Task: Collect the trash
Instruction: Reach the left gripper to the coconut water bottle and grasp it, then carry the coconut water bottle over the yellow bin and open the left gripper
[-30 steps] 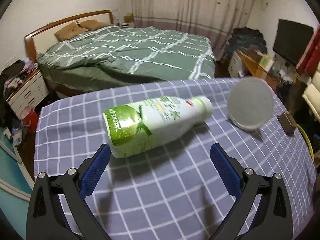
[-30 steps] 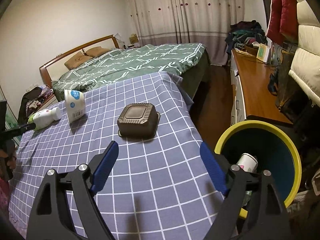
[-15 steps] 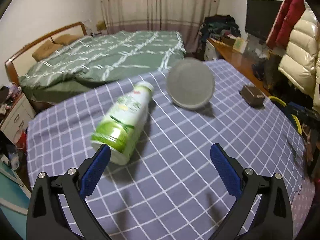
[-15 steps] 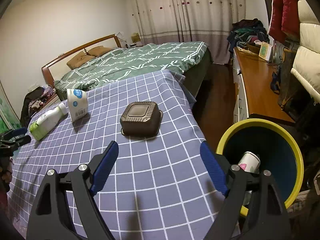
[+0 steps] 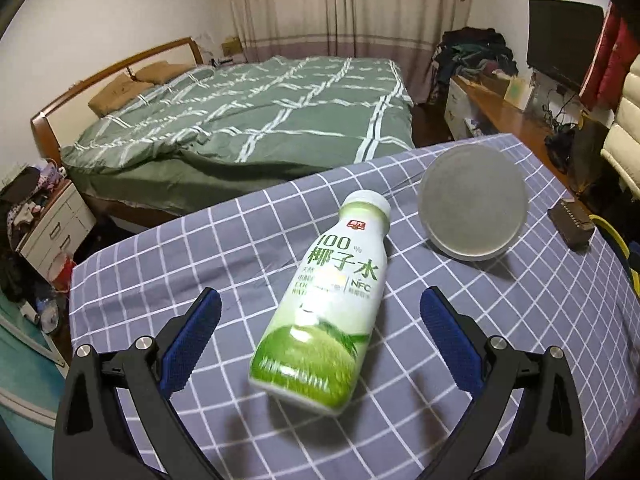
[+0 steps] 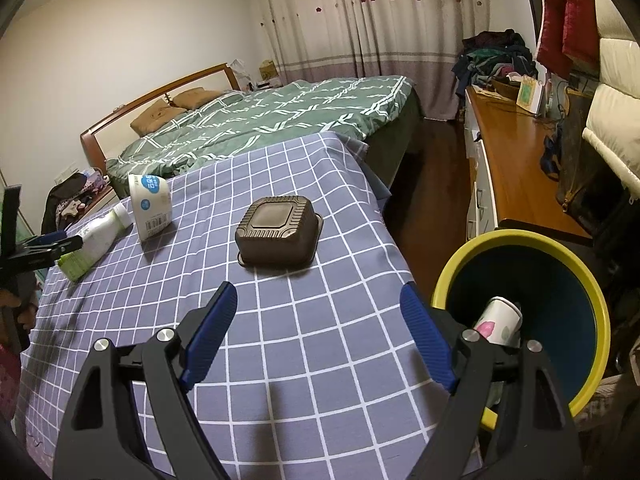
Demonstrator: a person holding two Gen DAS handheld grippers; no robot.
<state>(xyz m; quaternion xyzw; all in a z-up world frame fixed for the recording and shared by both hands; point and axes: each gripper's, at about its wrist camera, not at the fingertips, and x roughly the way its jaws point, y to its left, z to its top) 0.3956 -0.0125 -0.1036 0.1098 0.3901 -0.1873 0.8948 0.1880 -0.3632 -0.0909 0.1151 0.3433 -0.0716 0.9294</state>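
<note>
Beyond the table's far edge stands one green-quilted bed [image 5: 256, 120]. One grid-patterned tablecloth [image 6: 304, 352] covers the table, its middle bare; a yellow-rimmed bin [image 6: 596, 312] sits past its right edge, one paper cup [image 6: 498, 320] inside. Three pieces lie on top — one brown box [image 6: 278, 230], one tipped white tub [image 5: 472, 208], one green bottle [image 5: 324, 316] between the wide-open left gripper [image 5: 320, 340]. Right gripper [image 6: 320, 336] — wide open, empty.

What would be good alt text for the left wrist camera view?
A green-and-white plastic coconut water bottle lies on its side on a purple checked tablecloth, between the open blue-padded left tool. A tipped round white tub lies behind it, a green-quilted bed beyond.
</note>
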